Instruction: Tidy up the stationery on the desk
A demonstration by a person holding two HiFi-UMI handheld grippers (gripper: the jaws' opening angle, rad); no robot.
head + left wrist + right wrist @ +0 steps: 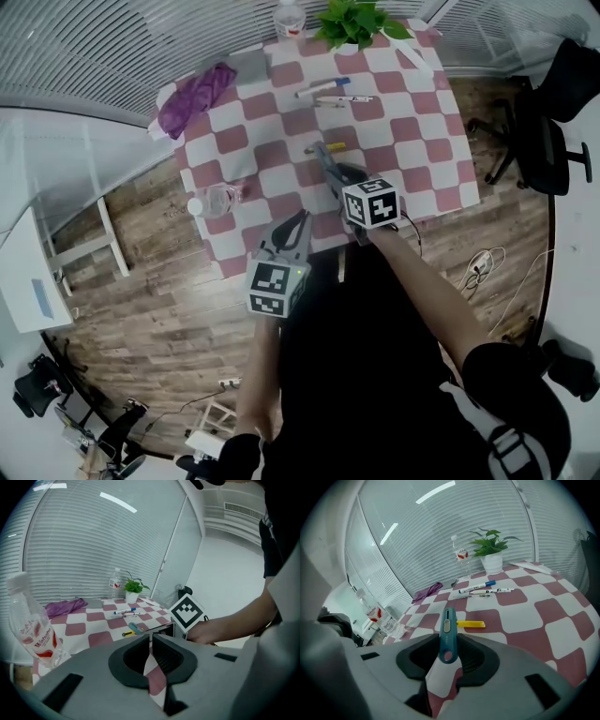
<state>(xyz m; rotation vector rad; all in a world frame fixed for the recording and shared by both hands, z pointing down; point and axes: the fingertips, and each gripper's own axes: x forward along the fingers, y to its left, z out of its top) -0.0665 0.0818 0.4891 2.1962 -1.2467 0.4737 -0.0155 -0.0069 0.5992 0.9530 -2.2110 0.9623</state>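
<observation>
The head view looks steeply down on the table [412,122]. The 2 gripper views skim low across it, sharing the plant [490,550].

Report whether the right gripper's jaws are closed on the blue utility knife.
Closed on it: the blue utility knife sits pinched between both pads of the right gripper, its tip sticking out.
</observation>
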